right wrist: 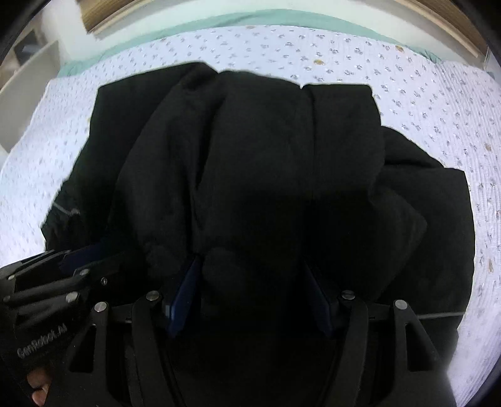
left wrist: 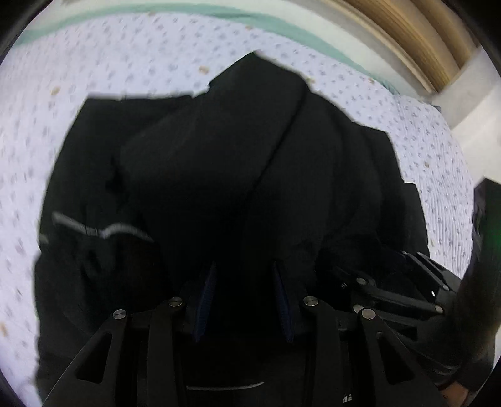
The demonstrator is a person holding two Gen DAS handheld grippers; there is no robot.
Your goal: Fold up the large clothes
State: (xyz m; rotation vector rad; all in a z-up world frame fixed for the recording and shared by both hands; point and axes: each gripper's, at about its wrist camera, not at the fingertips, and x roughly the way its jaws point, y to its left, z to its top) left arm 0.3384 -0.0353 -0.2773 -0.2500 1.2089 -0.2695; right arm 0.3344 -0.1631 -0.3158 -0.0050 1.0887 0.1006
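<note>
A large black garment point(left wrist: 219, 162) lies bunched on a white patterned bedspread point(left wrist: 125, 62); it has a grey reflective strip point(left wrist: 103, 230) at its left. It also fills the right wrist view point(right wrist: 266, 156). My left gripper point(left wrist: 245, 272) has its blue-padded fingers point(left wrist: 206, 294) apart with black fabric between them. My right gripper point(right wrist: 253, 266) also has its fingers point(right wrist: 184, 291) apart around a fold of the garment. The right gripper shows at the right edge of the left wrist view point(left wrist: 407, 291), close beside the left one.
The bedspread point(right wrist: 407, 78) extends on all sides of the garment. A green sheet edge point(right wrist: 219, 22) runs along the far side. A wooden frame point(left wrist: 407, 37) and a white wall stand beyond the bed. White shelving point(right wrist: 28, 78) is at far left.
</note>
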